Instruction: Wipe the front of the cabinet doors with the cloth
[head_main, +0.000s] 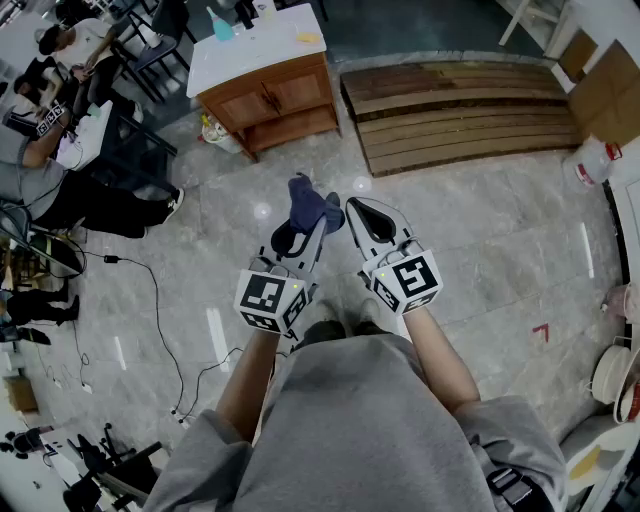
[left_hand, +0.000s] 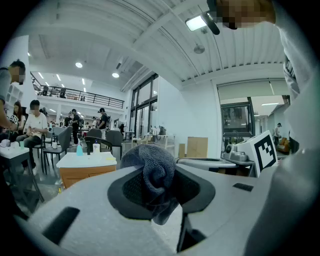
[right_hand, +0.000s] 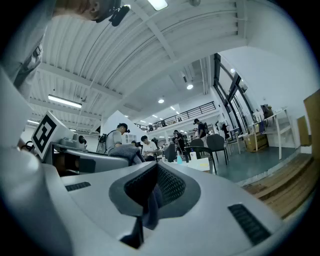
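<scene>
A dark blue cloth (head_main: 309, 204) is bunched at the tip of my left gripper (head_main: 300, 232), which is shut on it; in the left gripper view the cloth (left_hand: 152, 167) bulges above the jaws. My right gripper (head_main: 357, 214) sits close beside it, jaws shut, with a strip of blue cloth (right_hand: 150, 207) hanging between them. Both are held at waist height over the floor. The wooden cabinet (head_main: 270, 98), white-topped with two doors, stands some way ahead to the left, also seen as the cabinet (left_hand: 80, 174) in the left gripper view.
A low stack of wooden planks (head_main: 460, 112) lies ahead right. Seated people and a dark table (head_main: 95, 140) are at the left, with cables (head_main: 150, 300) on the tiled floor. A blue bottle (head_main: 221, 27) stands on the cabinet top. White containers (head_main: 598, 160) line the right edge.
</scene>
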